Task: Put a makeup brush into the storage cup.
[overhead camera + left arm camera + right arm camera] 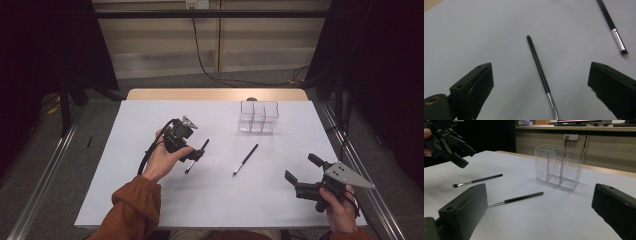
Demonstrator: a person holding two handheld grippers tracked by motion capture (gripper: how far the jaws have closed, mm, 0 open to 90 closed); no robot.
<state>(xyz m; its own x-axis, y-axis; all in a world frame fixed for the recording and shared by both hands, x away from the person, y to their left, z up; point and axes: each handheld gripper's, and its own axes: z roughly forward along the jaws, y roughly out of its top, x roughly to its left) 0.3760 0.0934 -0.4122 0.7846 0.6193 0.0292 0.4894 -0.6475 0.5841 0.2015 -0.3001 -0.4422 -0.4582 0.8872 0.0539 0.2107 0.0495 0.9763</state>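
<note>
left gripper [196,148], jaws spread wide, hovers left of centre over a thin brush [197,156] — untouched. right gripper [300,172], lower right, also gapes; second brush [245,159] at centre.

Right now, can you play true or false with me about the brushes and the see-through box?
1. Two brushes lie on the table. True: left brush, right brush.
2. The clear organizer has a brush in it. False: its compartments are empty.
3. The left gripper hangs open above the left brush. True.
4. The right gripper is squeezing a brush. False: it is open and holds nothing.
5. The organizer lies tipped over. False: it stands upright.
</note>
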